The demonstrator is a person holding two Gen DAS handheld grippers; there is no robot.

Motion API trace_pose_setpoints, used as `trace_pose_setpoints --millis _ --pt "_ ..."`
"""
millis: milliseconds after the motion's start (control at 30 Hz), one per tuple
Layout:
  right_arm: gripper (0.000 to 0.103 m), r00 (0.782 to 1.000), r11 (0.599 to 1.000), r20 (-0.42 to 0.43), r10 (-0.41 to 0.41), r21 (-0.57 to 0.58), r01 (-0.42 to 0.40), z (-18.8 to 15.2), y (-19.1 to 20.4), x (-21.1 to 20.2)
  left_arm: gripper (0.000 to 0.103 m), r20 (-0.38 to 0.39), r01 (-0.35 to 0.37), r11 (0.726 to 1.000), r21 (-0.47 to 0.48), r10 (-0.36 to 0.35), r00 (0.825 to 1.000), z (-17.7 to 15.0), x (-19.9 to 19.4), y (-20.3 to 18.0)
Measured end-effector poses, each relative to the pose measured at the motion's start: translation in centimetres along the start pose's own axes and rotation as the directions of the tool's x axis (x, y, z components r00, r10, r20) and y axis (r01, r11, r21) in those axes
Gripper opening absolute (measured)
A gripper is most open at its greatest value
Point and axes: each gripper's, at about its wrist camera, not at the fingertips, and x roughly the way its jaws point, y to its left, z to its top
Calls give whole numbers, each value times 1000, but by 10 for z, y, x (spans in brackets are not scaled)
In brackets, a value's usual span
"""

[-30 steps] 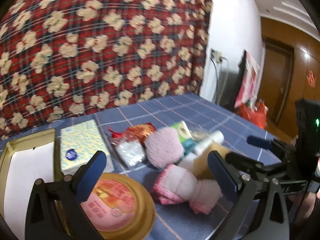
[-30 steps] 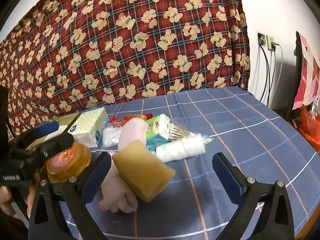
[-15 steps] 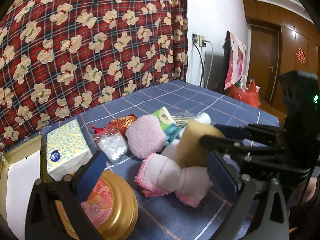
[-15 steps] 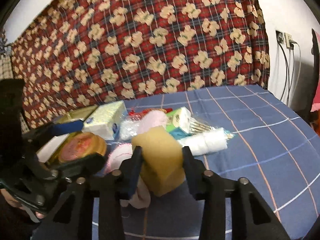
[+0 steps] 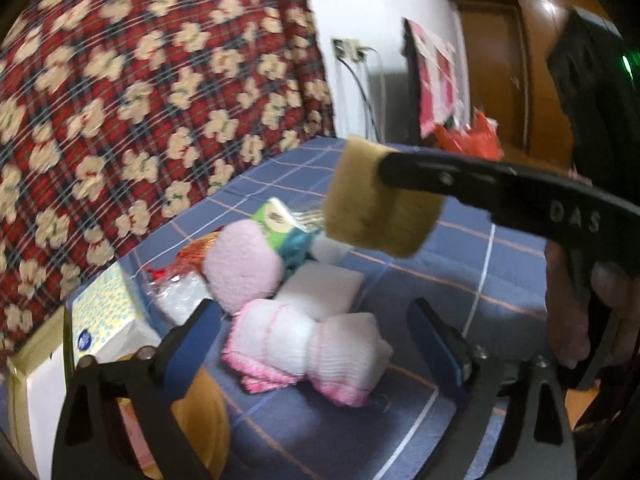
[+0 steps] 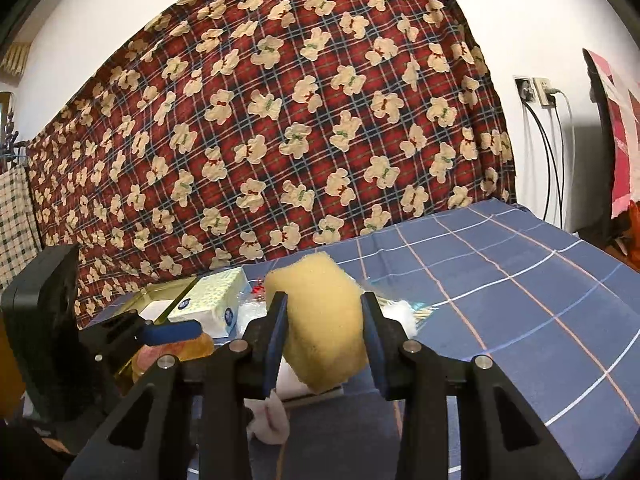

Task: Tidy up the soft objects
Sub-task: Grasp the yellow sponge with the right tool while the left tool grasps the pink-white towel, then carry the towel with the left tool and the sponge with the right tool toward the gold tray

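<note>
A bear-print plaid blanket [image 6: 280,128] was hung behind the bed [image 6: 520,280]. Cables were plugged into a wall socket [image 6: 538,90]. A wooden door [image 5: 496,72] was seen.

A blue checked cloth covers the tabletop [image 6: 520,280]. Behind the tabletop hangs a red plaid cloth [image 6: 280,120] printed with cream teddy bears, covering most of a white wall [image 6: 520,20]. To the right of that cloth, wall sockets [image 6: 536,90] hold plugs with dark cables hanging down. Further right of the sockets stands a brown wooden door [image 5: 496,72], glossy under the room light.
</note>
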Motion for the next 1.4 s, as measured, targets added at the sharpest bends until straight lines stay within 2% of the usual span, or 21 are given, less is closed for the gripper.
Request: trace_pose_setpoints --millis 100,167,233,300,333,367,467,533,800,1000,1200,1400 --pt "39 1000 1000 1 3 16 -3 -1 -5 0 81 -47 -6 998 58 9 999 -3 12 -12" --pt "39 1000 1000 6 2 17 -2 -1 -7 -1 69 -83 -27 996 83 34 996 -7 21 -16" --pt "39 1000 1000 4 7 19 -7 -2 -9 -3 64 -115 -40 995 96 51 992 -8 29 -19" --pt "39 1000 1000 5 11 25 -11 -2 -11 -3 60 -103 -28 997 75 36 994 -8 27 -15" --pt "39 1000 1000 6 13 26 -13 -3 -11 -3 53 -100 -22 998 62 28 995 -8 26 -13" --pt "39 1000 1000 7 12 25 -12 -3 -11 -3 41 -97 -15 999 42 19 995 -8 25 -9" --pt "39 1000 1000 19 2 17 -3 -2 -11 -4 24 -66 -1 1000 4 1 998 -8 20 -4" --pt "39 1000 1000 30 1 19 -2 0 -10 -4 19 -51 -1 1000 -13 0 999 -7 17 -1" --pt "39 996 1000 87 -20 3 20 15 -1 9 17 83 -58 989 -139 70 994 0 -8 32" --pt "39 991 999 127 -35 -10 36 21 5 25 17 177 -106 965 -239 150 973 2 -27 58" --pt "39 987 999 155 -42 -15 44 31 9 40 17 250 -156 928 -339 249 936 0 -47 83" --pt "39 982 998 185 -20 -56 31 42 27 51 17 274 -262 877 -403 388 880 -5 -64 102"
